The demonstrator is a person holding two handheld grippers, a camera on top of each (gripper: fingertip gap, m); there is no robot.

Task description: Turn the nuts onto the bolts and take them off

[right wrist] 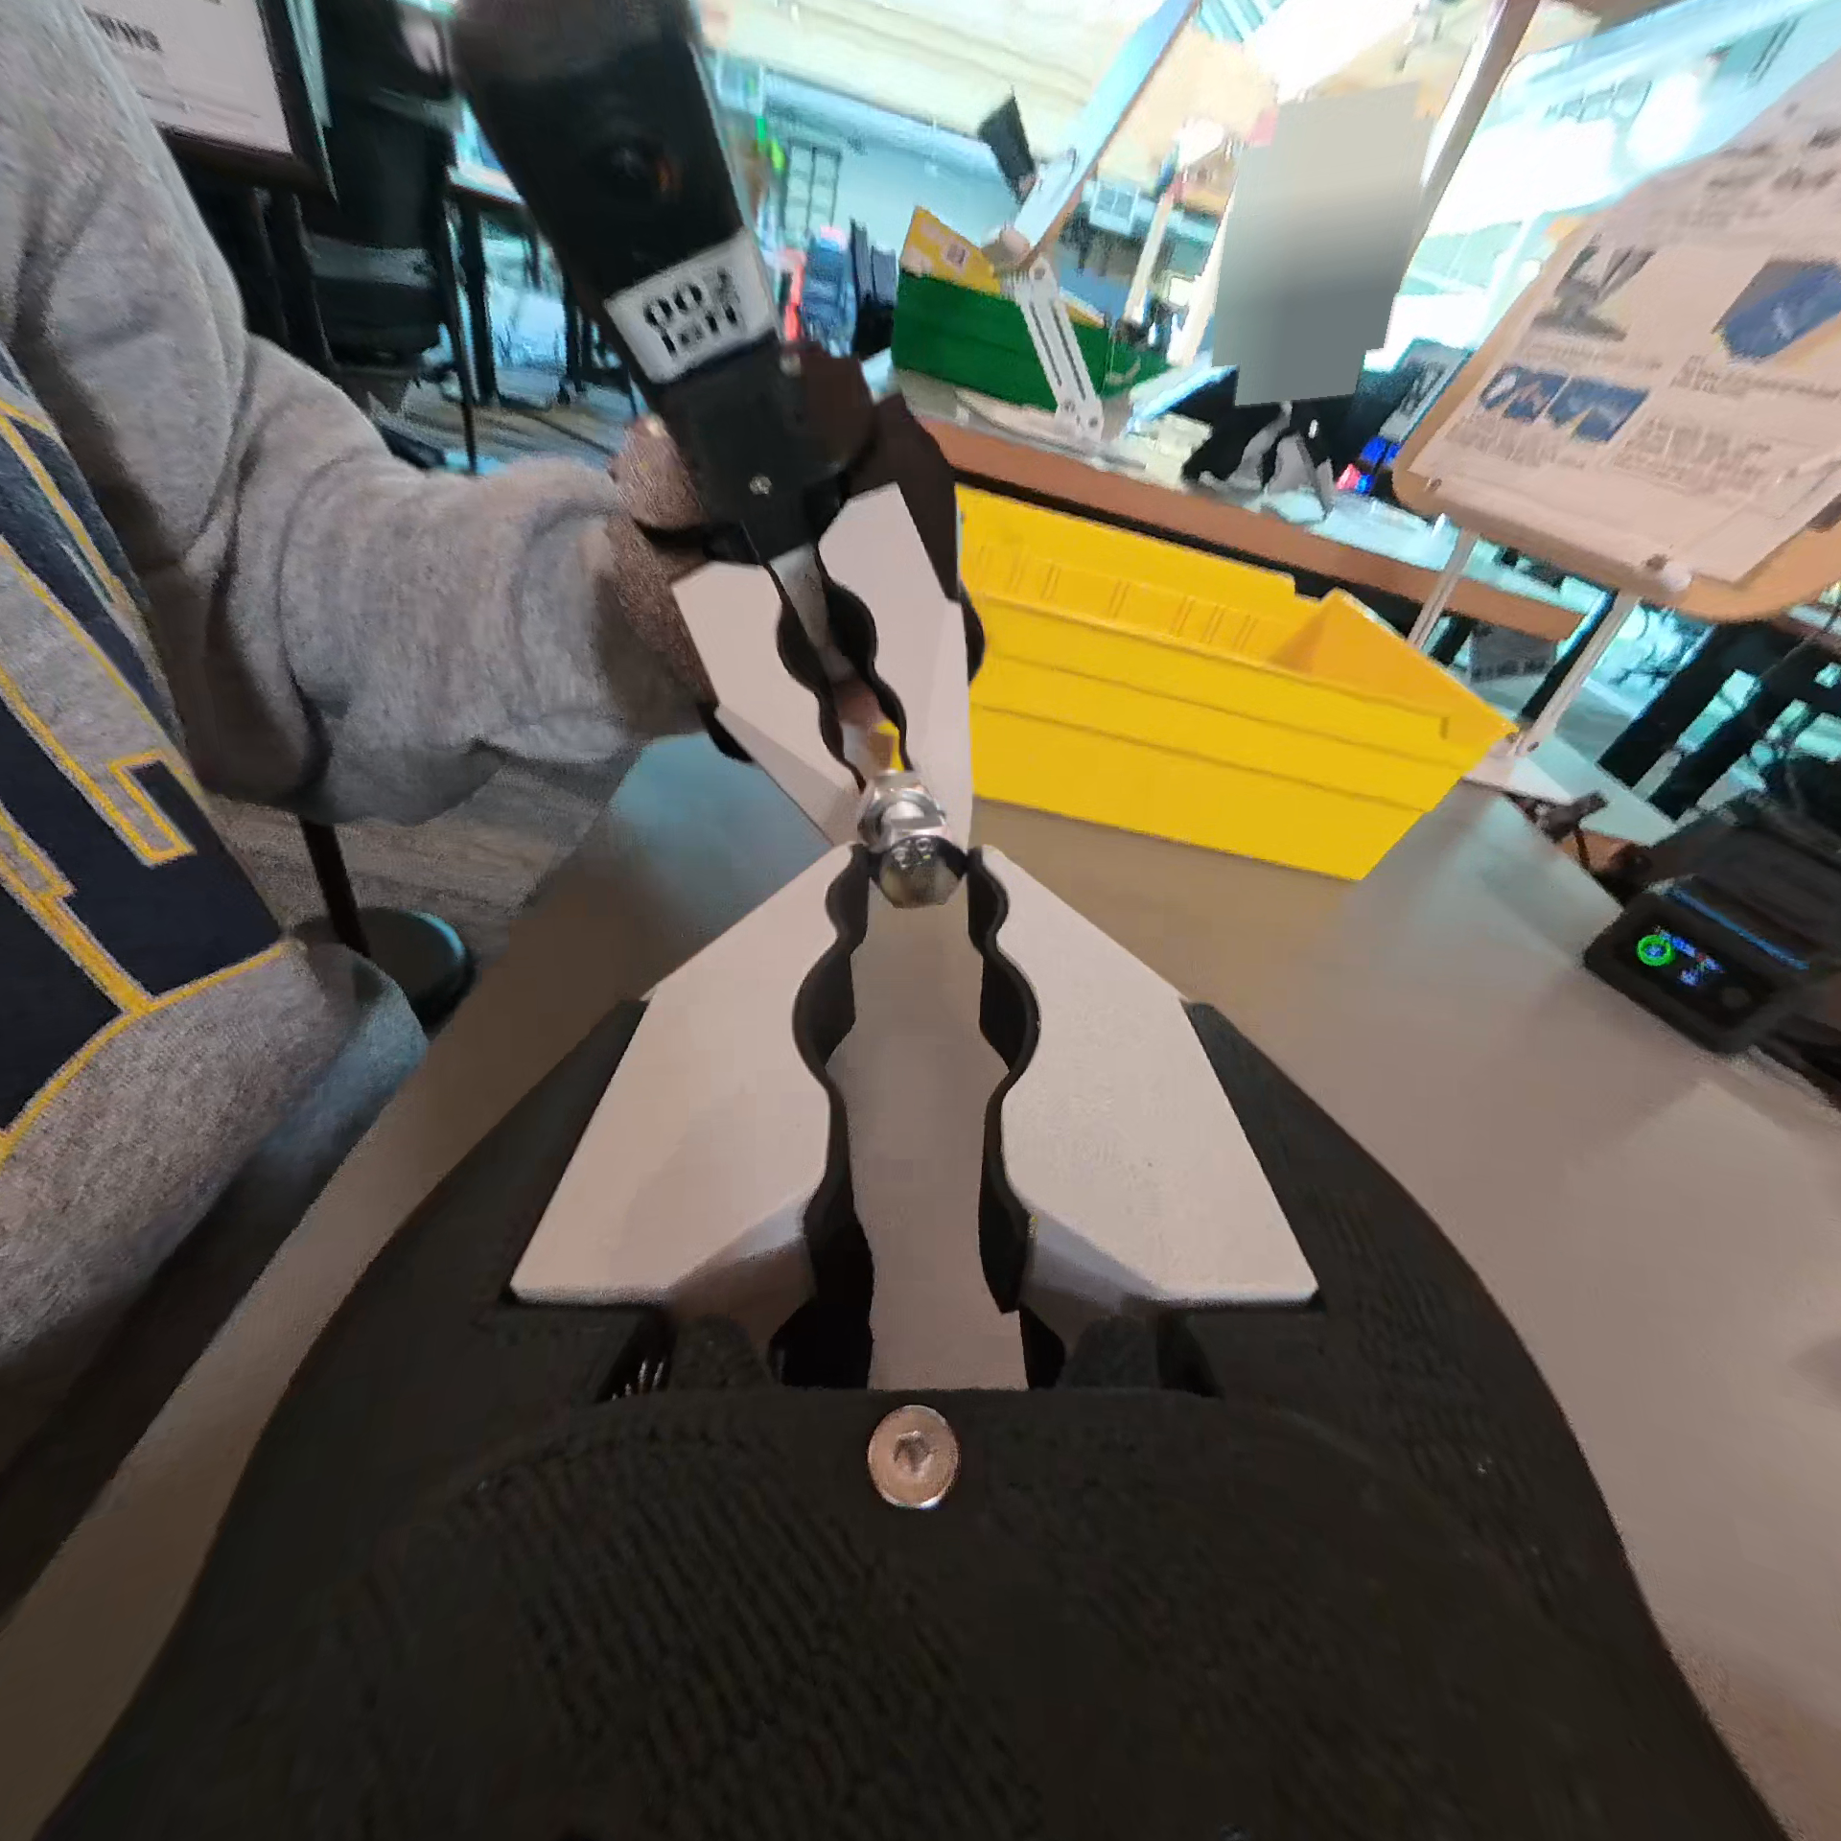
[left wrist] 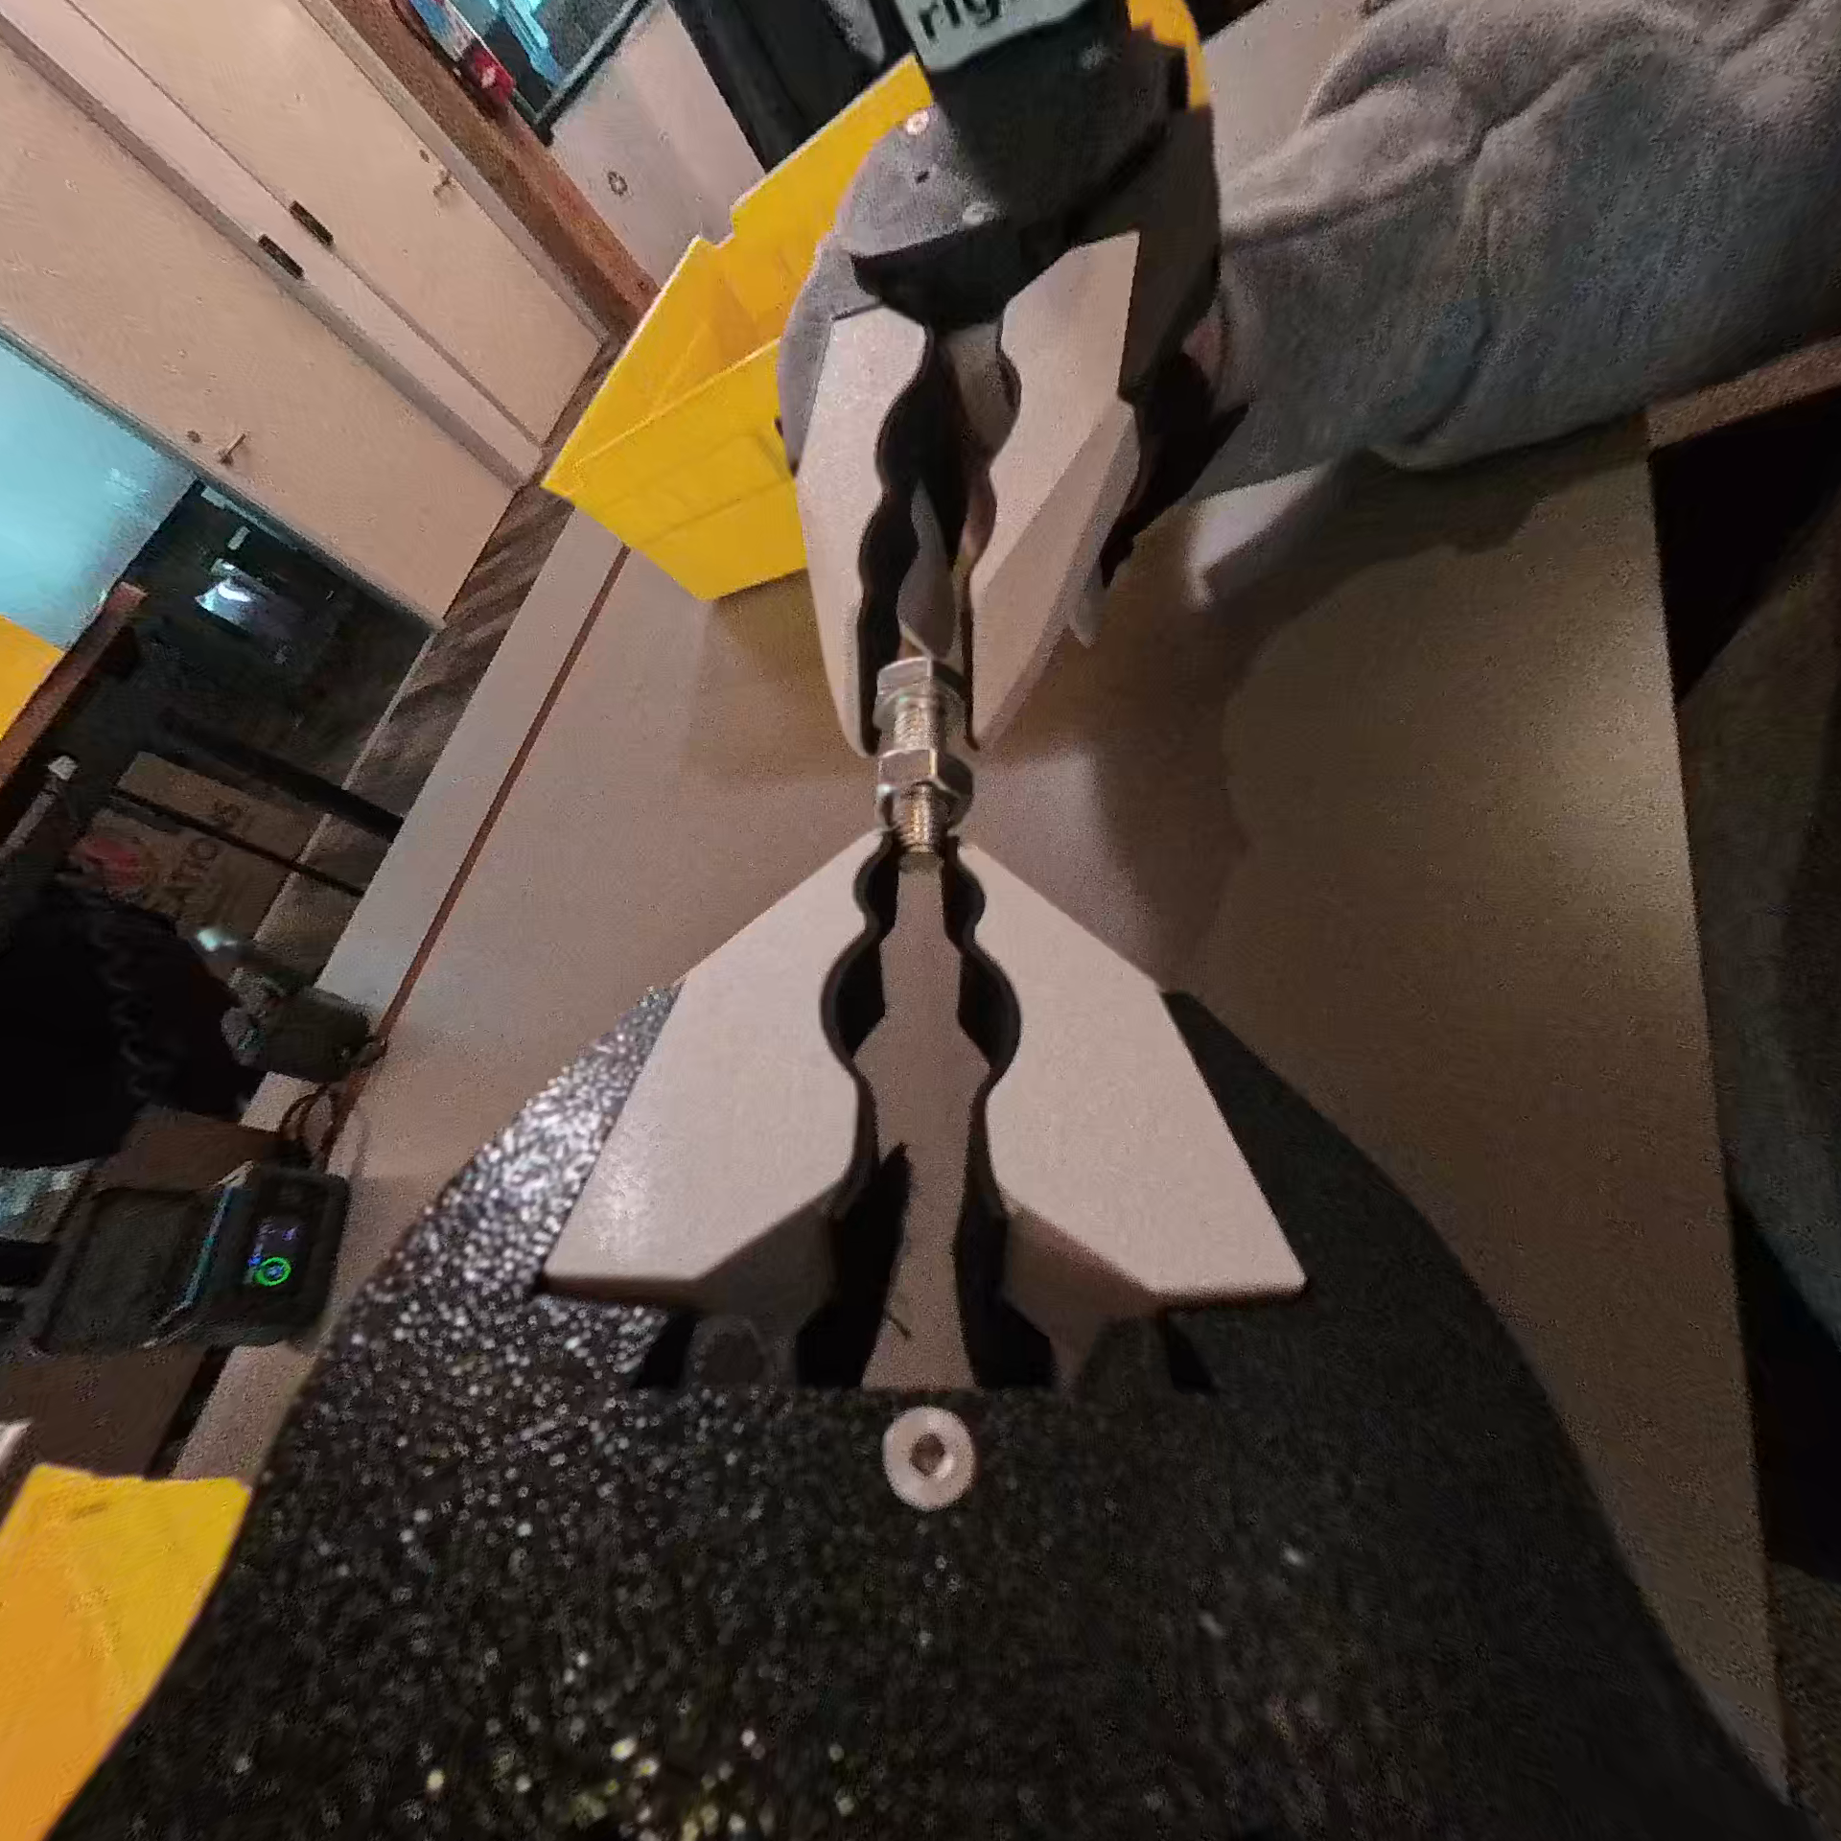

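Note:
A silver bolt [left wrist: 915, 719] is held in the air between my two grippers, above the beige table [left wrist: 1395, 897]. My right gripper [right wrist: 909, 869] is shut on the bolt's hex head [right wrist: 912, 879]. It shows from the far side in the left wrist view [left wrist: 921, 735]. A silver nut [left wrist: 921, 772] sits partway along the thread. My left gripper [left wrist: 917, 845] is shut at the nut, and the thread's end pokes between its tips. In the right wrist view the left gripper [right wrist: 902, 802] comes in from above, closed around the nut [right wrist: 895, 812].
A yellow bin [right wrist: 1195, 717] stands on the table behind the grippers and also shows in the left wrist view [left wrist: 697, 448]. A small black device with a lit screen [right wrist: 1694, 971] lies at the right. A person's grey sleeve [right wrist: 398, 598] is at the left. A poster stand [right wrist: 1644, 398] is at the back right. Only a small space, under 4 cm, lies between the two pairs of fingers.

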